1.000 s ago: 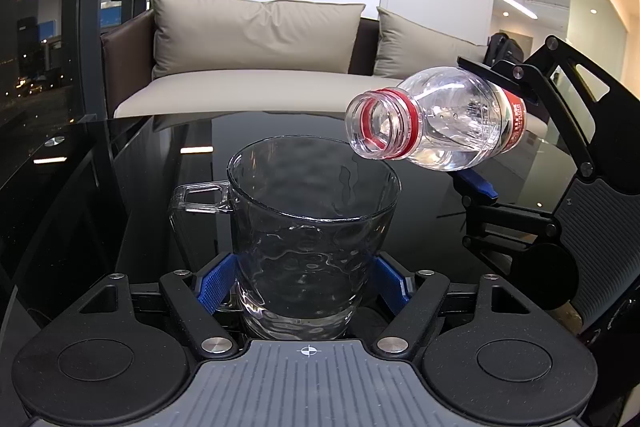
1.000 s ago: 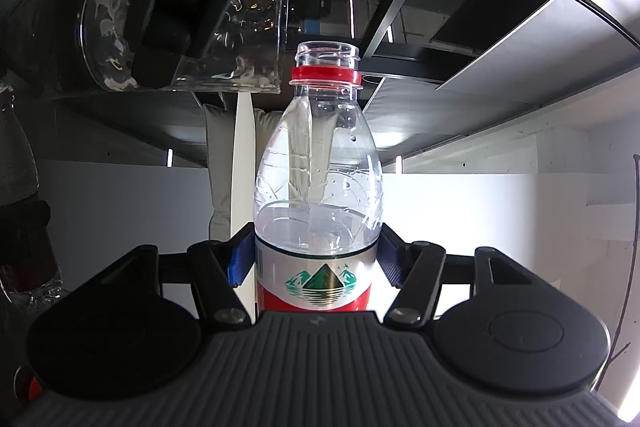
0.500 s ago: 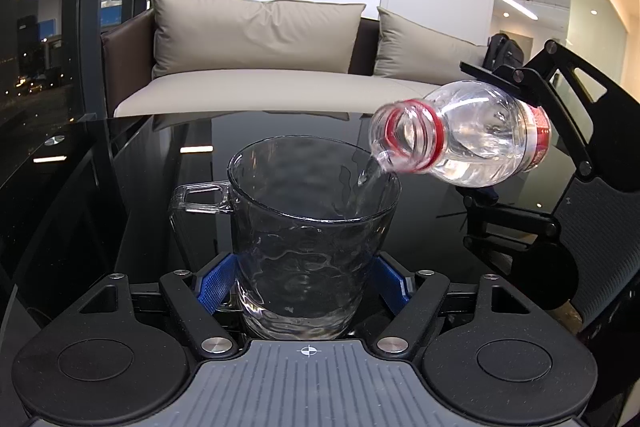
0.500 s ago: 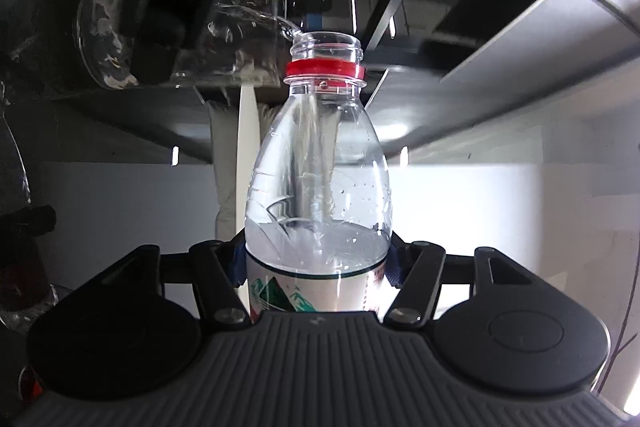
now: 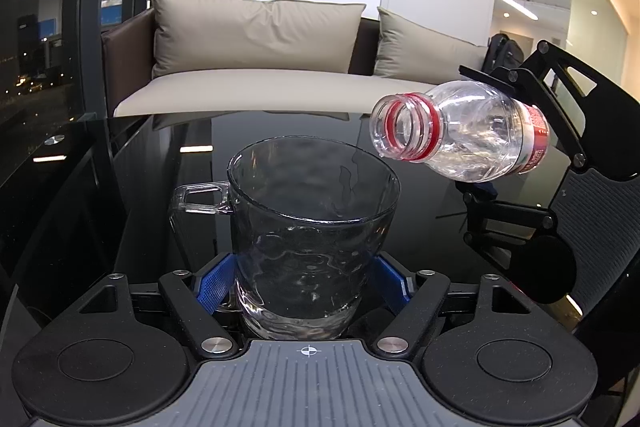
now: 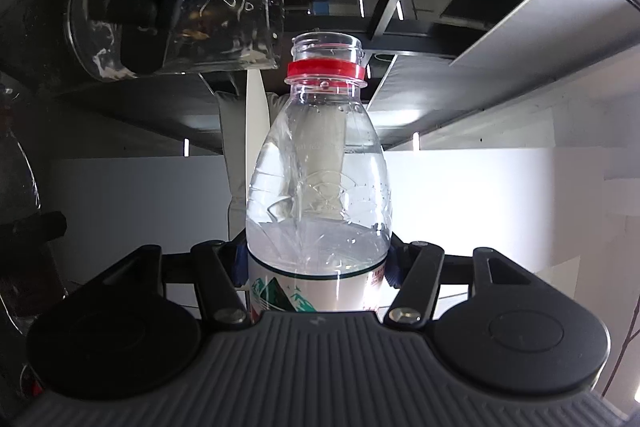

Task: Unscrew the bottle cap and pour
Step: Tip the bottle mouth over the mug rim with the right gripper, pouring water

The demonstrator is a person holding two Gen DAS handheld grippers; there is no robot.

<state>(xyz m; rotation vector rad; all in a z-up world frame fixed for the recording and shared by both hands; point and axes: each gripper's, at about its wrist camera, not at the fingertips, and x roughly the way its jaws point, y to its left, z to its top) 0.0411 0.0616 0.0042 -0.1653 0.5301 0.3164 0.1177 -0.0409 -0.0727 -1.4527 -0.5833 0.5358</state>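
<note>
A clear glass mug (image 5: 312,227) with a handle on its left stands on the black glossy table (image 5: 120,211), some water in its bottom. My left gripper (image 5: 304,283) is shut on its lower wall with the blue pads (image 5: 212,283). The uncapped plastic bottle (image 5: 460,135), red ring at its neck, lies tilted with its mouth just above the mug's right rim, and a thin trickle runs into the mug. My right gripper (image 5: 504,135) is shut on its labelled body. In the right wrist view the bottle (image 6: 320,187) sits between my right gripper's (image 6: 316,263) pads, with the mug (image 6: 224,7) at upper left.
A sofa with beige cushions (image 5: 256,35) stands behind the table's far edge. A dark backpack (image 5: 506,49) rests at the right of the sofa. Dark windows (image 5: 36,47) fill the left side. No cap shows in either view.
The bottle's mouth shifted a little right and tipped over the mug's rim. Water began to run, a fuller stream half a second ago, now a thin trickle. The mug holds more water.
</note>
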